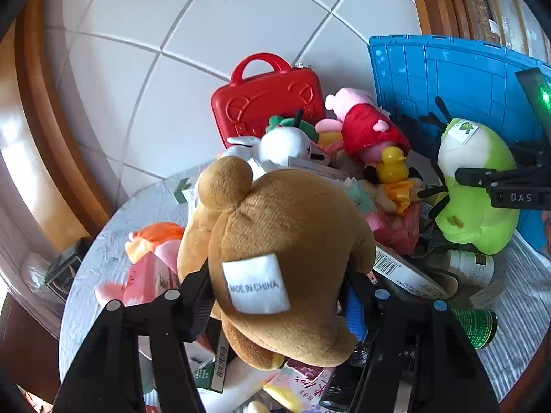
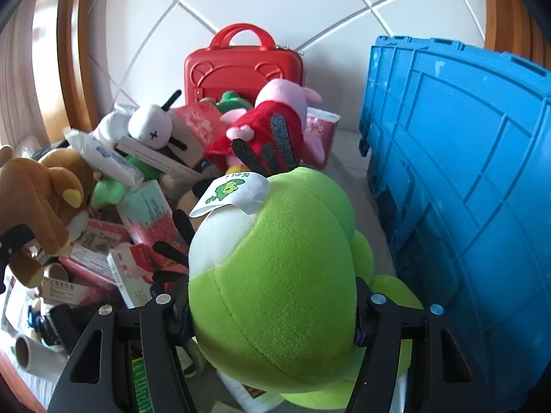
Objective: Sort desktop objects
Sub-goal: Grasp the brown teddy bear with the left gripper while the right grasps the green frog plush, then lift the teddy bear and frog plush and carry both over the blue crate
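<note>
Left wrist view: my left tongs (image 1: 279,301) pinch a brown plush bear (image 1: 275,258) by its body, its white "MADE IN CHINA" tag (image 1: 256,284) facing me, held above the cluttered worktop (image 1: 103,251). Behind it I count one glossy red plastic case with a carry handle (image 1: 261,99), one pink pig plush in a red dress (image 1: 365,124), one white round-headed plush (image 1: 286,144) and one yellow rubber duck (image 1: 392,165). Only this view shows the duck, a dark green can (image 1: 478,325) beside my right finger, and my right tongs (image 1: 471,175) from the side, clamped on a lime-green and white plush (image 1: 475,186) in front of a blue ribbed plastic crate (image 1: 447,79).

Right wrist view: my right tongs (image 2: 272,309) squeeze the lime-green plush (image 2: 275,275), lifted just beside the one blue crate (image 2: 465,172). Its paper tag with a green cartoon (image 2: 230,192) reads clearly here. The bear (image 2: 38,199) hangs at far left. The red case (image 2: 241,69), pig (image 2: 279,120) and white plush (image 2: 151,127) reappear; a cardboard tube (image 2: 24,349) shows only here.
</note>
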